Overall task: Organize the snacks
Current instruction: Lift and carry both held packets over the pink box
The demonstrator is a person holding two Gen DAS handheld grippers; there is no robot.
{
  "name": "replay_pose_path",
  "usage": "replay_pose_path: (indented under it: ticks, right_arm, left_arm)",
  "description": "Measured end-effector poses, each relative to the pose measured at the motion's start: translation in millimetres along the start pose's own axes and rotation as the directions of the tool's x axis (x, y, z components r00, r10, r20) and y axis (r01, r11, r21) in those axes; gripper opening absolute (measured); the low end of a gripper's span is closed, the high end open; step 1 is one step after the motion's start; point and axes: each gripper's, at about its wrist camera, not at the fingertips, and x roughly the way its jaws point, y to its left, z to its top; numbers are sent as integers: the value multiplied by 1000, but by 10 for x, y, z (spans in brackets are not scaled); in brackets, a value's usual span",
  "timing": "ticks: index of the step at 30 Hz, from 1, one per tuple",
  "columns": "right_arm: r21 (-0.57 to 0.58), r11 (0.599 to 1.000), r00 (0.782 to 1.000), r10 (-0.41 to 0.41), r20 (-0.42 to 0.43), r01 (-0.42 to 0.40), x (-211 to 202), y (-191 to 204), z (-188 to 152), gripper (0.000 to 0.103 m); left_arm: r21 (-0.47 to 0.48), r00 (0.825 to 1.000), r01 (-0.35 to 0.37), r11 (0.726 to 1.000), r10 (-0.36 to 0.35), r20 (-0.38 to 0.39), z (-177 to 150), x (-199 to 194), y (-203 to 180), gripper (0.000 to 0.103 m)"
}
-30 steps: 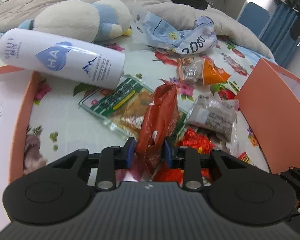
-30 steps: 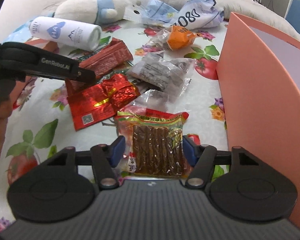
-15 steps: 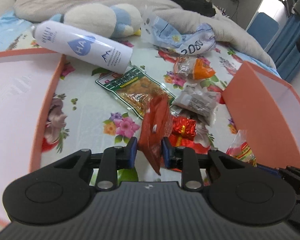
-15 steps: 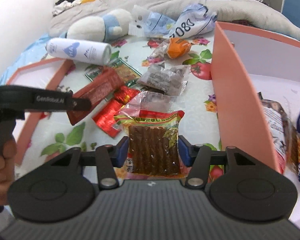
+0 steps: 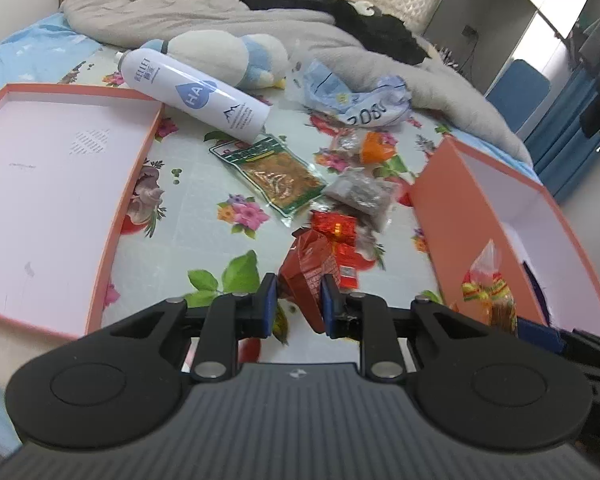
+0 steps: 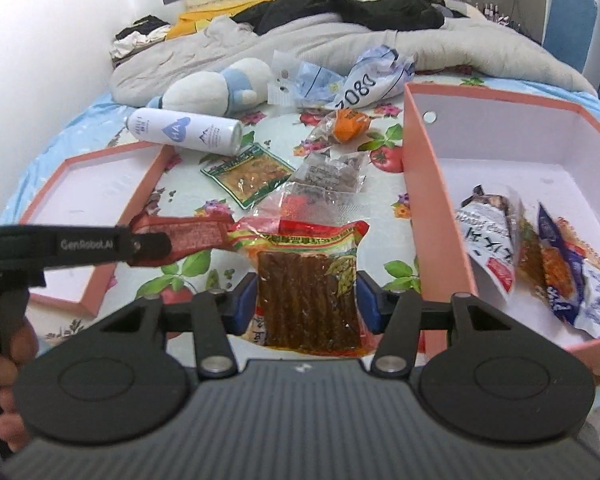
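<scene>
My left gripper (image 5: 296, 300) is shut on a red snack packet (image 5: 310, 268) and holds it above the floral bedsheet; it also shows in the right wrist view (image 6: 188, 236). My right gripper (image 6: 306, 302) is shut on a clear packet of brown sticks (image 6: 306, 296), held left of the orange box (image 6: 428, 184). That box holds several snack packets (image 6: 500, 240). On the sheet lie a green packet (image 5: 276, 174), a grey packet (image 5: 360, 192), a red foil packet (image 5: 336, 228) and an orange packet (image 5: 374, 148).
The shallow orange box lid (image 5: 52, 184) lies at the left. A white spray can (image 5: 196, 94), a plush toy (image 5: 220, 54), crumpled blue-white bags (image 5: 352, 96) and a grey duvet (image 5: 180, 12) lie farther back.
Both grippers have risen and pulled back with their packets. The right gripper has moved toward the orange box, whose inside now shows.
</scene>
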Motion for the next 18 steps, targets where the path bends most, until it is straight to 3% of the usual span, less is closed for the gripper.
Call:
replay_pose_path:
  ticks: [11, 18]
  right_arm:
    - [12, 1000, 993, -20, 116, 19, -680, 7, 13, 54]
    - [33, 998, 977, -57, 208, 52, -1120, -123, 77, 54]
  left_arm:
    - [59, 994, 64, 996, -69, 80, -28, -729, -423, 26]
    - [97, 984, 110, 989, -122, 128, 51, -1097, -734, 26]
